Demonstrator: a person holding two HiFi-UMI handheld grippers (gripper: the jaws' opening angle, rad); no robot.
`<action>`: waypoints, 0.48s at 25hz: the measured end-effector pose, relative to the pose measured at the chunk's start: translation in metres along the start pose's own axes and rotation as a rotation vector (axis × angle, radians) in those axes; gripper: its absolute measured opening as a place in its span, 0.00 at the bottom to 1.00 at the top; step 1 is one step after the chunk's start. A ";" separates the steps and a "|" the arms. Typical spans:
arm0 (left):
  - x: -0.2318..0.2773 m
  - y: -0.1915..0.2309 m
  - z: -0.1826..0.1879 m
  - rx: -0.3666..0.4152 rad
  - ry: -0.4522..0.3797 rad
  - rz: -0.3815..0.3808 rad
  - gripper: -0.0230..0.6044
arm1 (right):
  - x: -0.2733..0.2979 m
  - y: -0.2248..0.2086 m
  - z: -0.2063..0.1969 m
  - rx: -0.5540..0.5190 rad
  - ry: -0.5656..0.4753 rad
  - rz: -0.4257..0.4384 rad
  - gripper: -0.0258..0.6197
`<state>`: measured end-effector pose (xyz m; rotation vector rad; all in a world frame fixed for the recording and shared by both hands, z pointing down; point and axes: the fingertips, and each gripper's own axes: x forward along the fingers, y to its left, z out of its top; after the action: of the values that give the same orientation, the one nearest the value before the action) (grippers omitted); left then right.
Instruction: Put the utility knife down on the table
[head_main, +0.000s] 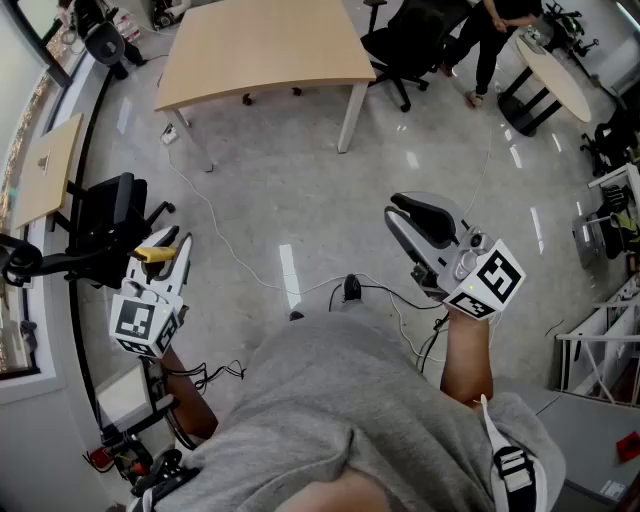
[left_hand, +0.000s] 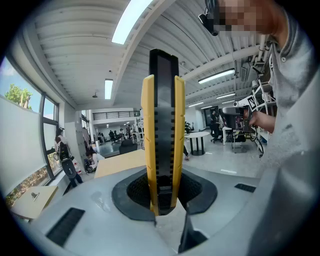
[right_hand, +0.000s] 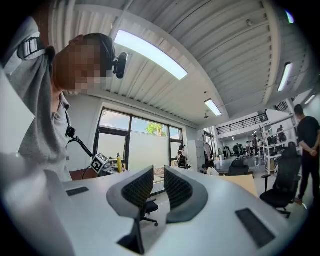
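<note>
Head view: left gripper (head_main: 163, 250) hanging low at left over floor, gripping knife (head_main: 155, 255). Table (head_main: 260, 45) standing far, well apart. Step likely needing carry to table, laying knife flat, opening only once resting.

Left gripper view: jaws clamping knife upright. Blade not making out.

Right gripper view: right gripper (right_hand: 159, 187) holding nothing, jaws slightly parted.

One utility knife (left_hand: 162, 135), two tools (head_main: 170, 243) (head_main: 398, 214), three tables (head_main: 262, 45) (head_main: 560, 75) (head_main: 45, 170)
</note>
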<state>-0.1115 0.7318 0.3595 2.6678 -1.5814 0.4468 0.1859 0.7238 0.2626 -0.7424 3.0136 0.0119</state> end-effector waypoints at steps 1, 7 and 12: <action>-0.001 -0.001 0.000 -0.001 0.000 -0.002 0.18 | -0.001 0.001 -0.001 0.001 0.003 -0.001 0.15; -0.006 -0.001 -0.002 -0.003 -0.012 0.002 0.18 | -0.002 0.006 -0.002 -0.006 0.009 -0.005 0.15; -0.007 0.001 -0.003 -0.009 -0.015 -0.002 0.18 | 0.001 0.008 -0.001 -0.001 0.019 -0.008 0.15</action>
<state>-0.1157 0.7376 0.3603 2.6726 -1.5802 0.4188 0.1808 0.7306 0.2639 -0.7587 3.0287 0.0057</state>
